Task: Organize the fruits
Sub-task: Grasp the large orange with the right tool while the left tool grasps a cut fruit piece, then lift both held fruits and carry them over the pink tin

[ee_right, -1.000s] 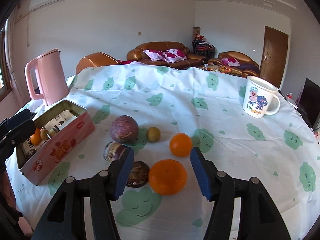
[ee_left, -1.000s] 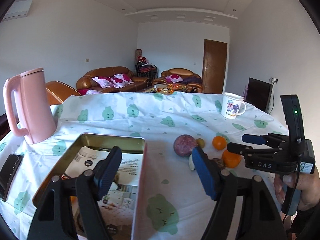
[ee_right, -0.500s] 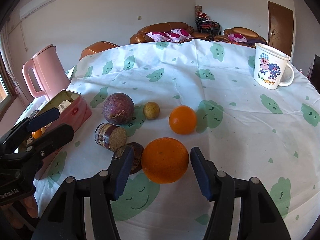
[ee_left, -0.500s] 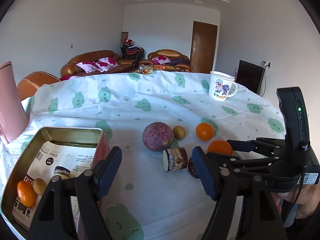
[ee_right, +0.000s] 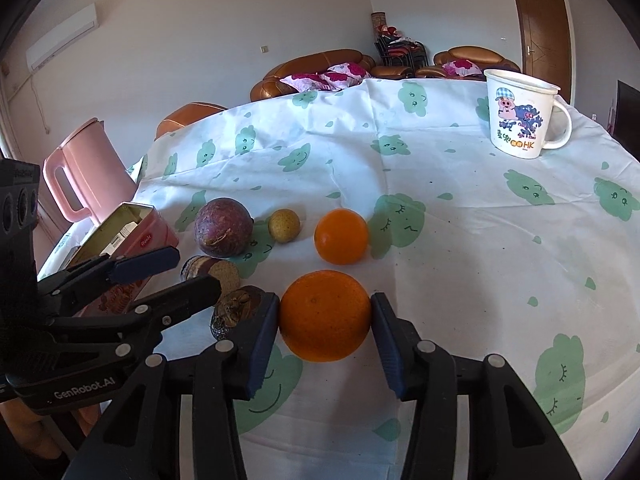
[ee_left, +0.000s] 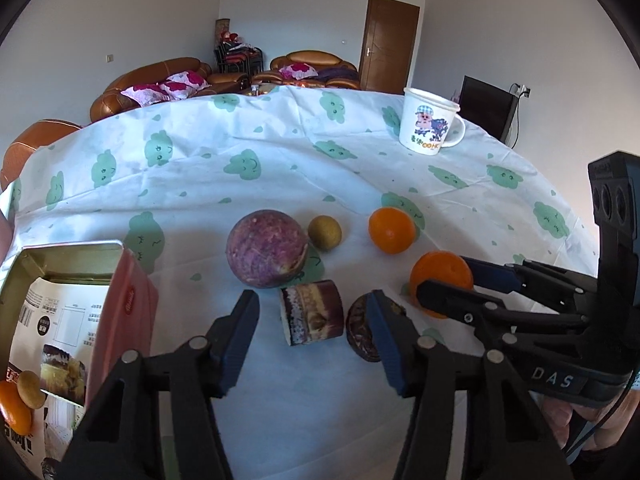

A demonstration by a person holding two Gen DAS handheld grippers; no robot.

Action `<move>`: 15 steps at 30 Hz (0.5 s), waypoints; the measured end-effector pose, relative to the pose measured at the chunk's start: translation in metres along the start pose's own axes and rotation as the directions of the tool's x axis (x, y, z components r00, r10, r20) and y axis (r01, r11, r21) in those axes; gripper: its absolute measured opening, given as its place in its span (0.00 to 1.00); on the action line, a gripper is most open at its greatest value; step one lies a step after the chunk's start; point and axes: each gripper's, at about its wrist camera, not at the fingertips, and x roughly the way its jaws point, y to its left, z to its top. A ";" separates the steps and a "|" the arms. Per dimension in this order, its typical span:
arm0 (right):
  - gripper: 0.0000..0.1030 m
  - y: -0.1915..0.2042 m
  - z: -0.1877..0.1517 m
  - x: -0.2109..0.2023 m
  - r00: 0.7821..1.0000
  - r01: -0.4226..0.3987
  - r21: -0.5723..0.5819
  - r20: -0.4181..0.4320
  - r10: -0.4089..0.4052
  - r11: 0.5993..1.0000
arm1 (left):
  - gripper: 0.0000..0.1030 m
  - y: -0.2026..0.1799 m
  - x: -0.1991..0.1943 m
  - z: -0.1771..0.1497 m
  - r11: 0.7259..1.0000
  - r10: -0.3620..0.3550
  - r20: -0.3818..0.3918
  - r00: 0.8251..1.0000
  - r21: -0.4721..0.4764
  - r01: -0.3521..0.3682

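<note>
Two hand-held grippers have just been closing: the right hand-held gripper (ee_right: 325, 316) now presses both pads on the large orange (ee_right: 325, 315) resting on the bench (ee_right: 480, 240). The left hand-held gripper (ee_left: 312, 312) stands part open around the cut purple fruit piece (ee_left: 311, 311), its pads clear of it, near the pink tin (ee_left: 132, 304).

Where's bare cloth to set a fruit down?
Free: the wide stretch right of the oranges, below the mug; also the far cloth behind the fruit row. Crowded: between tin and big orange, where both grippers work.
</note>
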 end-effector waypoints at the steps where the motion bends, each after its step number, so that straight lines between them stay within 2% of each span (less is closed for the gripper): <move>1: 0.47 0.001 0.000 0.000 1.000 -0.002 -0.003 0.000 0.002 1.000 | 0.51 0.001 0.002 0.000 1.000 -0.007 -0.010 1.000 -0.009 0.007; 2: 0.47 0.001 0.000 0.000 1.000 -0.004 -0.007 0.001 0.004 1.000 | 0.50 0.003 0.003 0.001 1.000 -0.015 -0.009 1.000 -0.020 0.015; 4: 0.47 0.001 0.000 -0.001 1.000 -0.012 -0.006 0.004 0.012 1.000 | 0.43 0.005 0.004 0.001 0.999 -0.031 -0.014 0.999 -0.034 0.030; 5: 0.47 0.000 0.000 -0.001 1.000 -0.013 -0.004 0.007 0.013 1.000 | 0.34 0.006 0.004 0.001 0.999 -0.032 -0.014 0.999 -0.036 0.032; 10: 0.47 0.002 -0.001 -0.007 0.999 -0.023 -0.016 0.037 0.023 1.000 | 0.33 -0.002 0.001 0.001 1.000 -0.017 -0.001 1.000 -0.001 0.017; 15: 0.47 0.003 -0.002 -0.013 0.997 -0.031 -0.025 0.071 0.033 0.999 | 0.33 -0.003 -0.007 0.001 1.000 -0.012 0.044 0.999 0.012 0.011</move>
